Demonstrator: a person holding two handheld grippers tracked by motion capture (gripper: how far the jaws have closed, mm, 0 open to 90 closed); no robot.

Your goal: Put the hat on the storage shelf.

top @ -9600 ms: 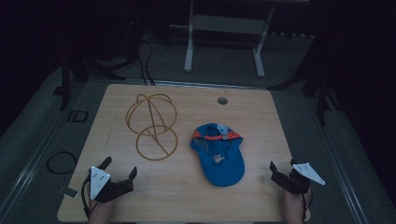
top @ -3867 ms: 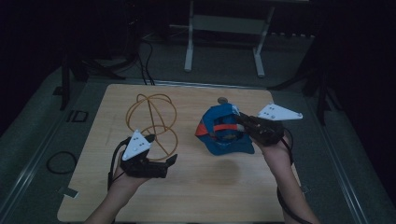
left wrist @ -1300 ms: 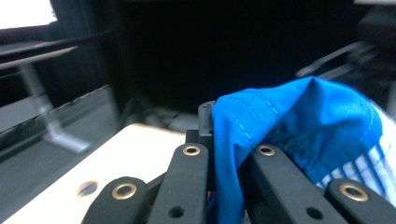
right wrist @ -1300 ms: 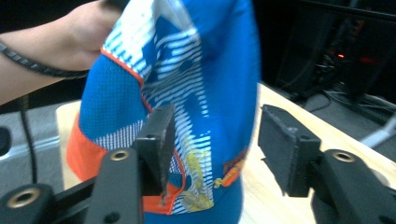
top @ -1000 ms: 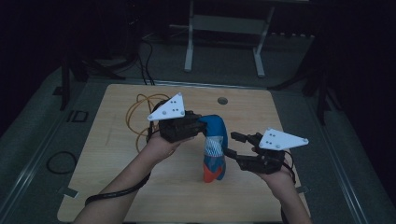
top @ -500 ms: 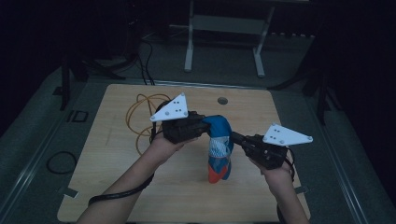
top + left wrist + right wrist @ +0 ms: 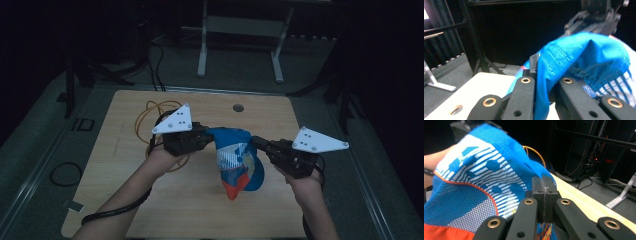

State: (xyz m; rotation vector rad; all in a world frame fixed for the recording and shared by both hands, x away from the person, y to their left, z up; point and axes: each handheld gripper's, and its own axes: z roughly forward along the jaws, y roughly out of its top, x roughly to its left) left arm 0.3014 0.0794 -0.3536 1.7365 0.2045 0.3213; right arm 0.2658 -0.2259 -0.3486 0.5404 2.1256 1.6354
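We hold a blue baseball cap (image 7: 237, 159) up above the wooden tabletop (image 7: 200, 205), our left tongs (image 7: 209, 140) clamped on one edge of its fabric and our right tongs (image 7: 258, 143) clamped on the opposite edge, an orange wire stand (image 7: 152, 111) behind.

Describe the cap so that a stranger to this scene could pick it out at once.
On the wooden table, look between the left gripper and the right gripper. Both pinch the cap, which hangs between them: blue with white stripes and an orange end, unlike the bare orange wire stand behind.
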